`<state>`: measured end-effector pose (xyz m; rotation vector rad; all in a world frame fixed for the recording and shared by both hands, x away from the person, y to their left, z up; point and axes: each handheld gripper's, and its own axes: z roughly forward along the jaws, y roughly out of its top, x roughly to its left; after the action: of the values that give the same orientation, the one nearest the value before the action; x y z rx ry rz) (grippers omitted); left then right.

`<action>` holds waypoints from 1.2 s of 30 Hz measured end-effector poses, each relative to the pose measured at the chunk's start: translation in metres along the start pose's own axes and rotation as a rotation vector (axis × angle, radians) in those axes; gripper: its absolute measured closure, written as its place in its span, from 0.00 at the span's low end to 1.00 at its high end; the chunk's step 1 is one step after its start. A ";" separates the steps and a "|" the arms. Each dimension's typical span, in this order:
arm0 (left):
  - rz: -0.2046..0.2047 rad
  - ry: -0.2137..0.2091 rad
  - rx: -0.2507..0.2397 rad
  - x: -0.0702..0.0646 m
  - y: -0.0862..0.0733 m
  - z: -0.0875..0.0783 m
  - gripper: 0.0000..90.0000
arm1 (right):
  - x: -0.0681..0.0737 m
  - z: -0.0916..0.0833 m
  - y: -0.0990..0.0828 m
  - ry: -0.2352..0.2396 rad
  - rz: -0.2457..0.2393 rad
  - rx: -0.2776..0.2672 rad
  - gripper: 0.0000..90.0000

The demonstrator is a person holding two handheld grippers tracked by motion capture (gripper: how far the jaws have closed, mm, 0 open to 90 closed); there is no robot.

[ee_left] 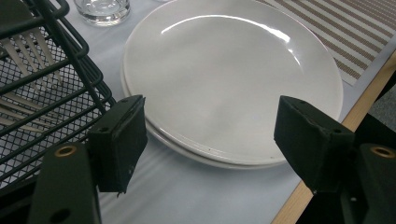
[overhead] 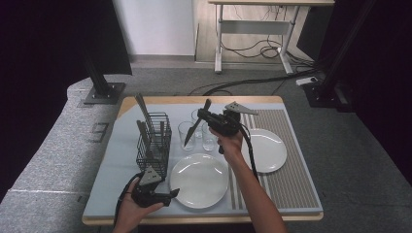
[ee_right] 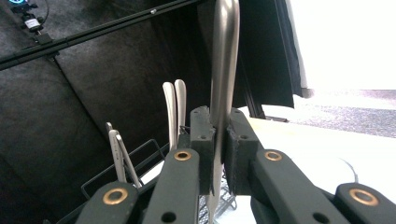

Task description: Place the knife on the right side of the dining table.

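My right gripper (overhead: 200,116) hangs above the glasses, shut on a metal piece of cutlery (overhead: 193,128) that looks like a knife and slants down to the left. In the right gripper view the pads (ee_right: 205,140) clamp its shiny handle (ee_right: 223,70), which rises past them. A black wire basket (overhead: 154,143) at the left holds several more cutlery pieces (ee_right: 173,112). My left gripper (overhead: 172,193) rests low near the table's front edge, open and with nothing held. Its jaws stand on either side of the near rim of a white plate (ee_left: 229,74) that lies on another plate.
Three clear glasses (overhead: 186,133) stand behind the near plate (overhead: 199,179). A second white plate (overhead: 268,149) lies on a striped mat (overhead: 291,179) at the right. The wooden table edge (ee_left: 322,186) runs close by the left gripper. A desk (overhead: 252,24) with cables stands behind.
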<state>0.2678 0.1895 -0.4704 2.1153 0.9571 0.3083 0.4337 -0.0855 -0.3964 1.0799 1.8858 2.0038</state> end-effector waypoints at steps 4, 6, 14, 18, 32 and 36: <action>0.000 0.000 -0.001 0.000 0.000 0.000 0.29 | -0.001 -0.003 0.001 -0.001 0.002 -0.009 0.93; 0.000 0.000 0.000 0.000 0.000 0.000 0.29 | -0.001 -0.004 0.001 -0.002 0.001 -0.009 0.93; -0.001 0.002 -0.002 0.000 0.000 0.000 0.29 | -0.003 -0.010 0.005 -0.008 -0.003 -0.021 0.93; -0.001 0.000 -0.001 0.000 0.000 0.000 0.29 | -0.004 -0.013 0.007 -0.017 -0.006 -0.018 0.93; 0.000 0.001 0.000 0.000 0.000 0.000 0.29 | -0.008 -0.024 0.011 -0.033 -0.003 -0.031 0.93; 0.000 0.002 0.000 0.000 0.000 0.000 0.29 | -0.010 -0.024 0.012 -0.037 0.000 -0.036 0.93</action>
<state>0.2677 0.1895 -0.4705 2.1151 0.9583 0.3102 0.4299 -0.1121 -0.3875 1.0997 1.8251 1.9950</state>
